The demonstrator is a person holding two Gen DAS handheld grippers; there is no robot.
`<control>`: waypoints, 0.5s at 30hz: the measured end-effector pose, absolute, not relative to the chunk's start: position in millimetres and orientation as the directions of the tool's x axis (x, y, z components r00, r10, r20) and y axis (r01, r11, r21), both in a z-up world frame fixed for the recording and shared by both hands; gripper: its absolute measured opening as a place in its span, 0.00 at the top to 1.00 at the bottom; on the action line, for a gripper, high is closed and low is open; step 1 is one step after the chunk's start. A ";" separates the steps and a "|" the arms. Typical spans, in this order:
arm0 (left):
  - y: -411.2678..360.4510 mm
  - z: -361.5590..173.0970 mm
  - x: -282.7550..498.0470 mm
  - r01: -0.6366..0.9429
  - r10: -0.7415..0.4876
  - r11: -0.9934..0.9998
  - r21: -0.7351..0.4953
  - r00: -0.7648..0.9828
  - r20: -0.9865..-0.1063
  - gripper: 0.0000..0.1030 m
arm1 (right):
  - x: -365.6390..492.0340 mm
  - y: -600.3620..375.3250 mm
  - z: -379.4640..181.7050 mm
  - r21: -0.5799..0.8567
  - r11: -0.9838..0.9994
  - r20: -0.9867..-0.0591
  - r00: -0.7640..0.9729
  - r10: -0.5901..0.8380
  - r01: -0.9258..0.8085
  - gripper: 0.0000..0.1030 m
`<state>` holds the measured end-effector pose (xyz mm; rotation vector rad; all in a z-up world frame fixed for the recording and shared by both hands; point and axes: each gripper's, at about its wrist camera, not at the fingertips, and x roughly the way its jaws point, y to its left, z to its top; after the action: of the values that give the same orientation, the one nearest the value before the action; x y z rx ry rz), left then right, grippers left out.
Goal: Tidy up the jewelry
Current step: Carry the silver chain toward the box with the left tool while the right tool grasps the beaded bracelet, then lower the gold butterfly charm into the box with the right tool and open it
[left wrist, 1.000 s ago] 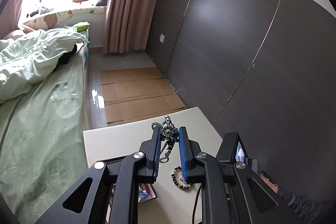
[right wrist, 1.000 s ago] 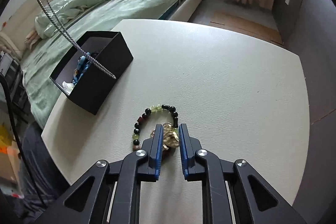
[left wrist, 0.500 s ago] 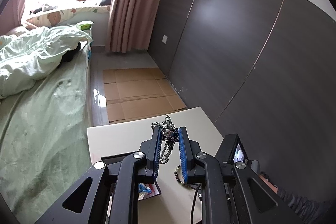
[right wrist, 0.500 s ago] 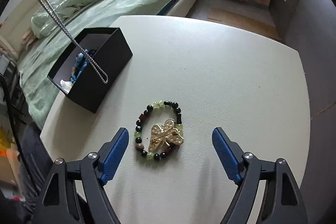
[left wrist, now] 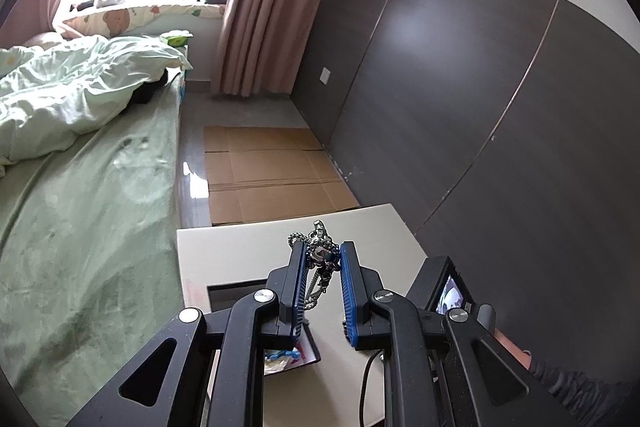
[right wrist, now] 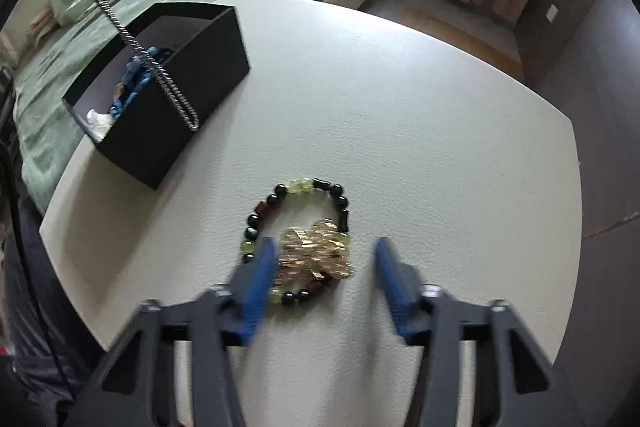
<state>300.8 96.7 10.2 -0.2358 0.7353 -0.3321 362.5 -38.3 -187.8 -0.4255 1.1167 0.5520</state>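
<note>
My left gripper [left wrist: 320, 251] is shut on a silver chain necklace [left wrist: 318, 247], held high above the table. The chain [right wrist: 132, 39] hangs down over the black jewelry box [right wrist: 192, 87] in the right wrist view. My right gripper [right wrist: 324, 251] is open, blurred, its fingers either side of a gold brooch [right wrist: 316, 253] that lies on a beaded bracelet [right wrist: 280, 199] on the white table [right wrist: 400, 107]. The box holds blue beads [right wrist: 138, 77] and something white.
A bed with a green sheet [left wrist: 80, 227] lies left of the table. Flattened cardboard [left wrist: 272, 179] is on the floor beyond it. A dark wall panel [left wrist: 480, 107] stands to the right. The box also shows below the left gripper [left wrist: 236, 287].
My right gripper let go of the gold brooch, opened wide, then moved back in around it with the jaws narrower. The left gripper stayed shut on the chain, shifting slightly.
</note>
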 end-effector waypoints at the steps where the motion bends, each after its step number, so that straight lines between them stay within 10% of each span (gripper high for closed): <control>1: 100.4 10.0 299.2 0.206 -0.373 0.922 -0.327 0.697 -0.612 0.84 | 362.5 -37.9 -187.1 -0.054 0.789 -0.925 0.328 0.191 -0.612 0.64; 7: 119.7 18.9 292.7 0.184 -0.368 0.918 -0.351 0.723 -0.584 0.84 | 359.6 -41.8 -176.7 -0.032 0.787 -0.922 0.321 0.214 -0.616 0.65; 9: 121.3 25.8 291.2 0.192 -0.370 0.917 -0.349 0.732 -0.572 0.84 | 358.6 -44.3 -170.0 -0.020 0.790 -0.918 0.324 0.229 -0.613 0.87; 15: 118.7 41.5 288.9 0.223 -0.380 0.916 -0.332 0.745 -0.548 0.84 | 357.6 -40.8 -147.3 0.010 0.787 -0.902 0.334 0.273 -0.616 0.91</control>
<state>288.9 118.7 41.5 -0.2535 0.6520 -0.3340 357.6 -40.8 -147.3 -0.3647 1.0844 0.5973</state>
